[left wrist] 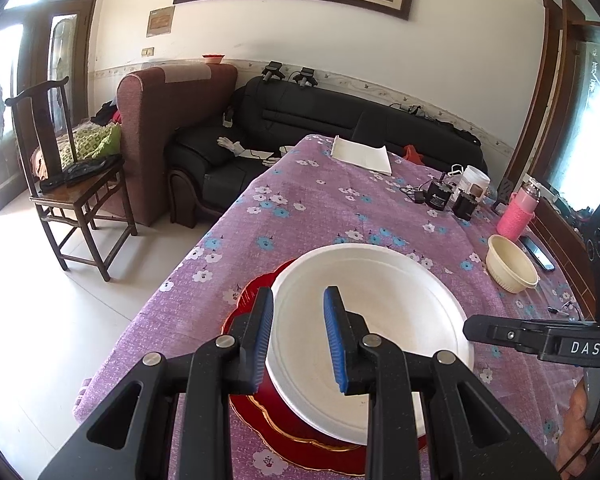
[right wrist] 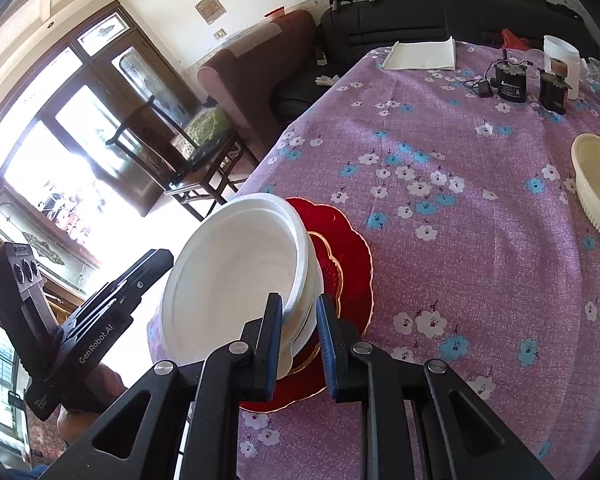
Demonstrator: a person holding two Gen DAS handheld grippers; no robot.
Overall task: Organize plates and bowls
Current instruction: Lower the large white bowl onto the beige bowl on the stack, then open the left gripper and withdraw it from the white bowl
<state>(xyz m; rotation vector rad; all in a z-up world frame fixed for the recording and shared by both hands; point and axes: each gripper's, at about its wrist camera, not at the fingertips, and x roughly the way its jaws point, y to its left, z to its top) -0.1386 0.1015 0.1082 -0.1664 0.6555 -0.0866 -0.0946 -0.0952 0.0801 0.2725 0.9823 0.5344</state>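
The left claw (left wrist: 298, 336) straddles the near-left rim of the white plate (left wrist: 384, 300): one blue pad sits outside the rim, the other inside over the dish. The jaws stand narrow, but whether the pads actually press the rim I cannot tell. The right claw (right wrist: 300, 344) is pinched on the opposite rim of the same plate (right wrist: 236, 284), one pad inside and one under the edge, and from its own view the plate looks tipped up on that side.

Directly under both claws lies the red plate (left wrist: 260, 408), scalloped and gold-edged, with the white one resting on it, apparently raised on the right claw's side. Beyond and to the right of the claws sits a cream bowl (left wrist: 512, 264), well apart from the plates, on the purple flowered cloth (left wrist: 300, 208). Further off are black chargers (left wrist: 440, 196), a white tub (left wrist: 474, 180) and a pink bottle (left wrist: 516, 216).

The white plate looks light and thin; too hard a squeeze could crack or dent its rim. If only one claw truly holds, the plate may pivot and slide out. A skewed lift could also drag the red plate toward the table edge, which lies close on the left claw's side.
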